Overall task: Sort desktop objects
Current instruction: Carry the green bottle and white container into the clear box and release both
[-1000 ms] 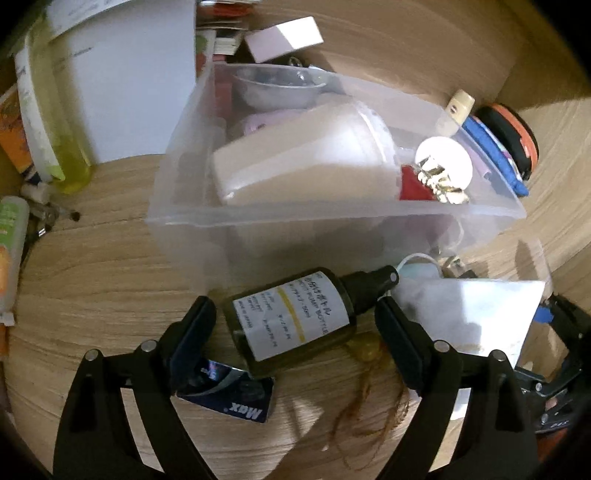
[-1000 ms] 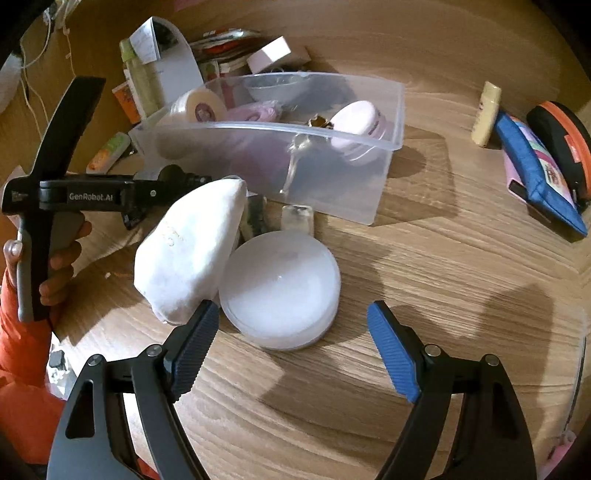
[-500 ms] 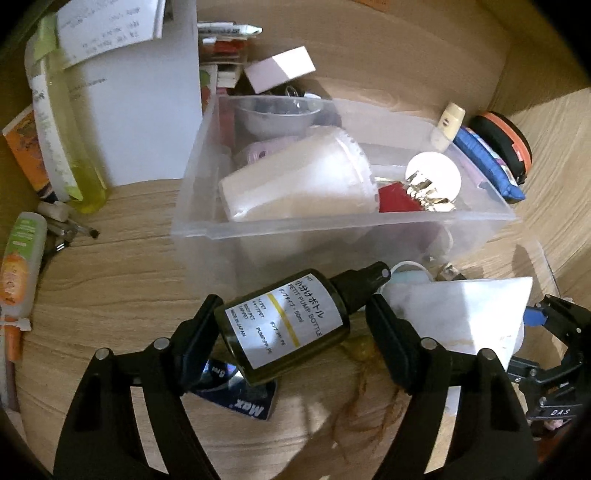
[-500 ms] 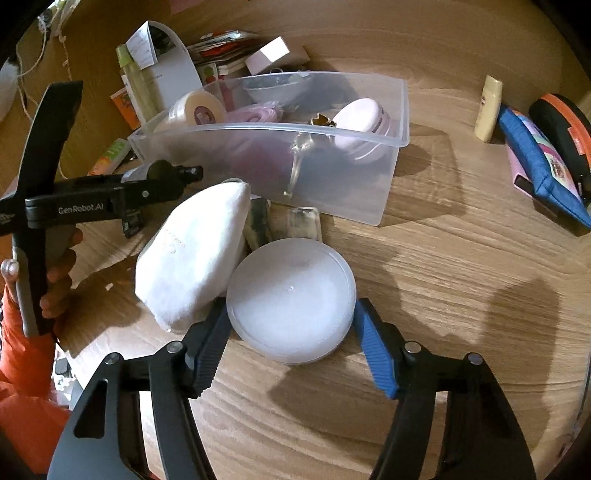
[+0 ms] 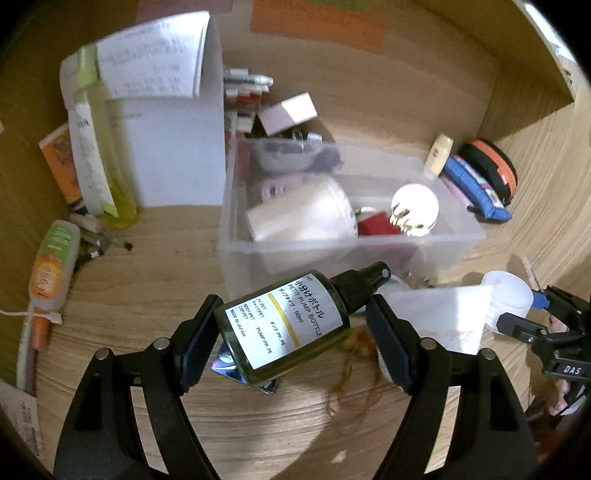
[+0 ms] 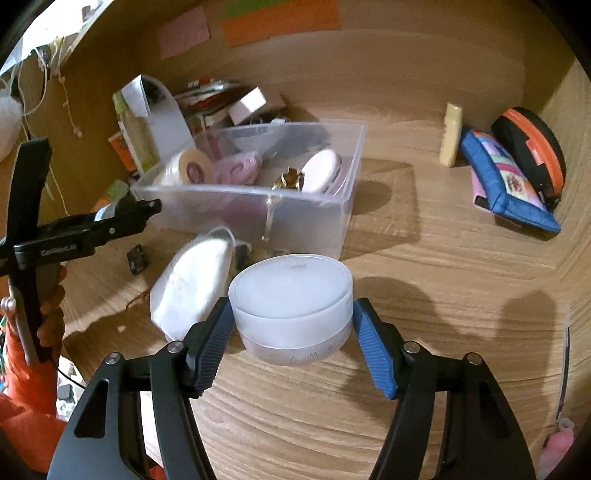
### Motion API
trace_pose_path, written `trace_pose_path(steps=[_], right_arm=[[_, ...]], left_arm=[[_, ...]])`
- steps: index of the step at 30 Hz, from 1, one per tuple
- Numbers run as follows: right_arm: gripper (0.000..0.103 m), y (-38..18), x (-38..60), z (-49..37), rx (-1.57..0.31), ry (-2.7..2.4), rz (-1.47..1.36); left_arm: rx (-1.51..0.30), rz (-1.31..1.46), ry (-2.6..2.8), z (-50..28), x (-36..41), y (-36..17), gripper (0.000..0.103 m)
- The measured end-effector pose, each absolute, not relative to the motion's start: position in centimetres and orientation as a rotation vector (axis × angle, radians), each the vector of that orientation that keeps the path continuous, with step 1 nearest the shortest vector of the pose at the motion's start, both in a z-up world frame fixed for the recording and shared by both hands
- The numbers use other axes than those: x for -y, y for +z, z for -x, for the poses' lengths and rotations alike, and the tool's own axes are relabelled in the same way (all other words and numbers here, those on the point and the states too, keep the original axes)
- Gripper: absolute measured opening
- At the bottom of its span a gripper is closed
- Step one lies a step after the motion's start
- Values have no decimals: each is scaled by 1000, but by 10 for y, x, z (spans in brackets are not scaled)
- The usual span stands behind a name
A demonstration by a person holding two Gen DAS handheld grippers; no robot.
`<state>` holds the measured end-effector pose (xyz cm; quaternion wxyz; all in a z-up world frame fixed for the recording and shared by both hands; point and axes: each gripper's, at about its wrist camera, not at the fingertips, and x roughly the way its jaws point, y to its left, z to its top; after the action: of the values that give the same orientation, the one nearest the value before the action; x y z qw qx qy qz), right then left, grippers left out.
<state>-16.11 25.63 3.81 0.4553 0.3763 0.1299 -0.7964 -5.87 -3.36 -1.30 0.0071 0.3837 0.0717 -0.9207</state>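
Left wrist view showed the left hand-held gripper point(image 5: 291, 328) pinching the pump bottle point(image 5: 291, 325), nozzle aimed up-right at the clear bin point(image 5: 461, 236) just ahead; right hand-held gripper point(image 6: 291, 328) clamped the white jar point(image 6: 291, 314).

- Wooden desk point(image 6: 461, 280) with a back panel point(image 6: 369, 66).
- Orange sticky note point(image 6: 282, 20) and pink sticky note point(image 6: 184, 33) stuck on that panel.
- White cords point(image 6: 44, 74) hanging at the left.

Wood-grain worktop point(image 6: 424, 295) carries a clear plastic bin point(image 6: 314, 221), with a white pouch point(image 6: 192, 284) lying just in front. Over by the far corner sit a blue pencil case point(image 6: 506, 181) and a cream tube point(image 6: 451, 133).
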Motion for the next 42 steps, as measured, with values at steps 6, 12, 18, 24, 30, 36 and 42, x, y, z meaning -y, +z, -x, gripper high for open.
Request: trace_pose_path(steps=[6,12,18,24,30,36,42], right_arm=[[63,59,-259,165,-275,-1992,-871],[63,82,-256,167,-248,-2030,-779],[63,98,-247,180,-175,-2062,-733],[63,107,-224,191,-146,-2023,-736],[63,108,-196,201,-181,-1990,-761],[63,98,-168,211,-228,-1946,-809],[63,81,-144,212,-286,-1896,-858]], left_arm=[[-216,-1094,-2906,54,37,10,78],[-191,-1006,-2933,56,39,31,78],[-172,-957,-2940,70,42,45,78],[-180,-979,-2939,91,46,50,78],[-281,-1060,-2915,122,61,49,78],[-286,-1170,-2860,155,66,35,78],[-266,-1220,-2848,175,59,25,78]])
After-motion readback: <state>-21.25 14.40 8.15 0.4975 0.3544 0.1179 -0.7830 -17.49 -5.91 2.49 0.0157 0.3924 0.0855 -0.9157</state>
